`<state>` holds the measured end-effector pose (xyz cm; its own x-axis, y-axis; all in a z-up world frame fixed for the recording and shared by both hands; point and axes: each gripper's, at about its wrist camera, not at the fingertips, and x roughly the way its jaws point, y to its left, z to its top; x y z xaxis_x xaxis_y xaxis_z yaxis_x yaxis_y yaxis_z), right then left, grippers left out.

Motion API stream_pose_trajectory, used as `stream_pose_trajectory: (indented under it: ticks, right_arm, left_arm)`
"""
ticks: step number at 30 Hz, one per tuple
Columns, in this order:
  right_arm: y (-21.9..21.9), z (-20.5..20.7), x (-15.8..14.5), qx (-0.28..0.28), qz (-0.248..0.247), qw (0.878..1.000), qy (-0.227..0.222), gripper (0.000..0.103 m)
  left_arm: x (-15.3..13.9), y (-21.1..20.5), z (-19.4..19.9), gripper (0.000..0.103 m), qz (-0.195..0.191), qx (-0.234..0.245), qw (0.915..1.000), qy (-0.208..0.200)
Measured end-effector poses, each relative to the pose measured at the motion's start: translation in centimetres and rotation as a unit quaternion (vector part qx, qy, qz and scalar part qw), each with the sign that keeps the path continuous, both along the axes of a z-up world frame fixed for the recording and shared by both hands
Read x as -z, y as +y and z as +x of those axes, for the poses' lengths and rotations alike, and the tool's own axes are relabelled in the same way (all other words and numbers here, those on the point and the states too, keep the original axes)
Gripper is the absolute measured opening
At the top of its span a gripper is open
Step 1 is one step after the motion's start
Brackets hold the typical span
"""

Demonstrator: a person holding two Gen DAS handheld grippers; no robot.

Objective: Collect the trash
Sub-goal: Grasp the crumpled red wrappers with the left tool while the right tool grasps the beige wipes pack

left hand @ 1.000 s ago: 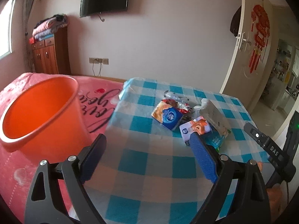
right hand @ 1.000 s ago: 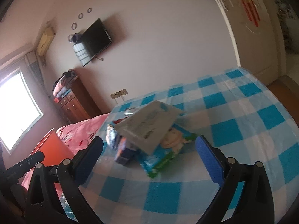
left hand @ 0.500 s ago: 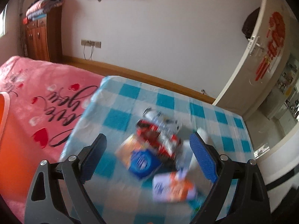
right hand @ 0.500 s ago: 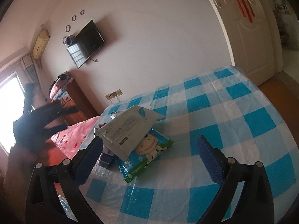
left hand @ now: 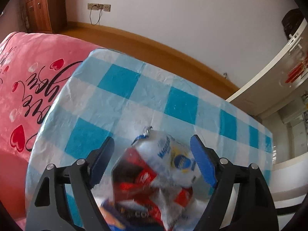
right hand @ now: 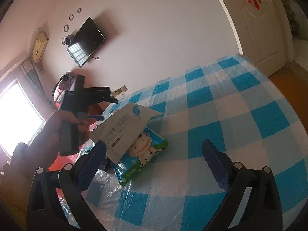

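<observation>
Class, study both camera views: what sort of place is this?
Probably a bedroom in a home: a pink blanket with hearts, a wooden dresser and a wall-mounted television.

Left hand-held gripper [left hand: 152, 160] closing around crumpled wrappers [left hand: 154, 175], checked tablecloth [left hand: 134, 100]

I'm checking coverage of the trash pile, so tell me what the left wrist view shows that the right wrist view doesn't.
Only the left wrist view shows the red snack wrapper and white crumpled bag between the closing left tool, plus the pink blanket.

Only the right wrist view shows the grey pouch lying on the cow-print pack, the wall television and the open right tool.

Both show the blue checked tablecloth.
</observation>
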<state>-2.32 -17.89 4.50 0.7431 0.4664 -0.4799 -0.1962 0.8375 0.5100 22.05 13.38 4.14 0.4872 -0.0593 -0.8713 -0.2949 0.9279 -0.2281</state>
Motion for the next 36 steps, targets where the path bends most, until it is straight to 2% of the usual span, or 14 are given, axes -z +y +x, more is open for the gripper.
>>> stream_pose_trajectory:
  ticks: [3, 6, 9, 11, 19, 27, 36]
  right_arm:
    - [-0.1, 0.0, 0.1, -0.003, 0.003, 1.0, 0.002, 0.098]
    - [-0.3, 0.0, 0.1, -0.003, 0.006, 1.0, 0.004, 0.098]
    - [-0.6, 0.1, 0.2, -0.003, 0.011, 1.0, 0.008, 0.098]
    - [-0.7, 0.2, 0.3, -0.004, 0.013, 1.0, 0.012, 0.098]
    - [-0.9, 0.1, 0.1, -0.008, 0.01, 1.0, 0.01, 0.098]
    - [-1.4, 0.2, 0.2, -0.011, 0.023, 1.0, 0.018, 0.098]
    - [-1.5, 0.3, 0.5, -0.017, 0.012, 0.999, 0.034, 0.098]
  left_arm:
    - [0.7, -0.1, 1.2, 0.076, 0.009, 0.001, 0.9998, 0.019]
    - [1.6, -0.5, 2.1, 0.064, 0.023, 0.007, 0.9986, 0.047]
    - [1.6, -0.5, 1.9, 0.055, 0.015, 0.003, 0.9991, 0.039]
    - [1.3, -1.0, 1.5, 0.053, 0.024, 0.009, 0.999, 0.037]
    - [1.1, -3.0, -1.8, 0.051, 0.042, 0.05, 0.9975, 0.026]
    - [1.1, -6.2, -6.9, 0.051, 0.022, 0.104, 0.9941, 0.024]
    - [1.4, -9.9, -13.6, 0.05, -0.007, 0.165, 0.986, 0.021]
